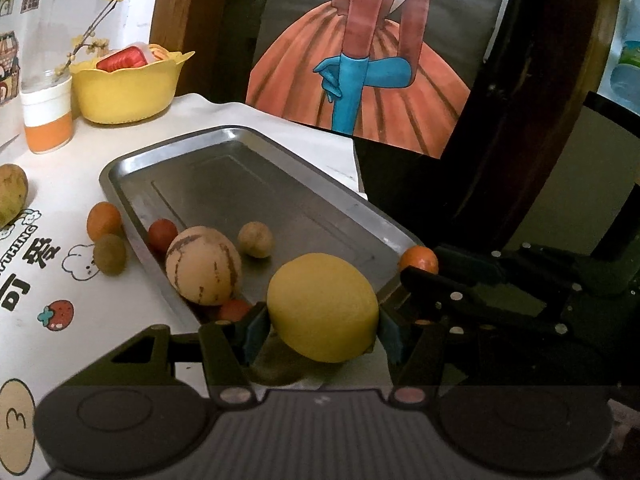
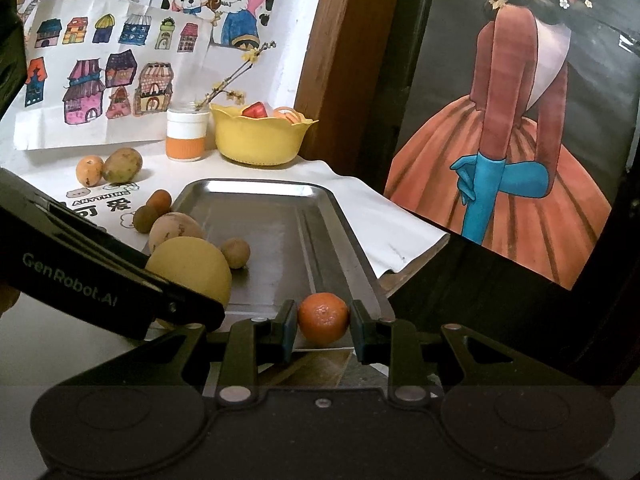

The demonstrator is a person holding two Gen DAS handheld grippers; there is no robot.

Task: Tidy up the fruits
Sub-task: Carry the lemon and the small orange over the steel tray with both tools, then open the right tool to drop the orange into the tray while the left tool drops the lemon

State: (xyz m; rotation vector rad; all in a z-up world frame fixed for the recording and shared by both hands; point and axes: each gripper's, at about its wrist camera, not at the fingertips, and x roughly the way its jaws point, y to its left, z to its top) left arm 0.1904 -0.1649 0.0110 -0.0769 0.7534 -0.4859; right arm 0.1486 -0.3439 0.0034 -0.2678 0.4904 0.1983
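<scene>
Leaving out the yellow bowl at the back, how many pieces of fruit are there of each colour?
Yellow: 1, lemon
Orange: 3, mandarin, small orange fruit, spotted orange fruit
Red: 2, far red fruit, near red fruit
Tan: 2, striped fruit, small tan fruit
Green-brown: 2, small brown fruit, large greenish fruit
Total: 10

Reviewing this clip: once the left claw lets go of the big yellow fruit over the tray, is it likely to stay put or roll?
Probably rolls a little: the yellow fruit looks nearly round, and the metal tray looks smooth and flat. The tray's raised rim should contain it. It may nudge the striped melon close beside it. Its skin looks matte, so the left claw seems unlikely to slip.
</scene>
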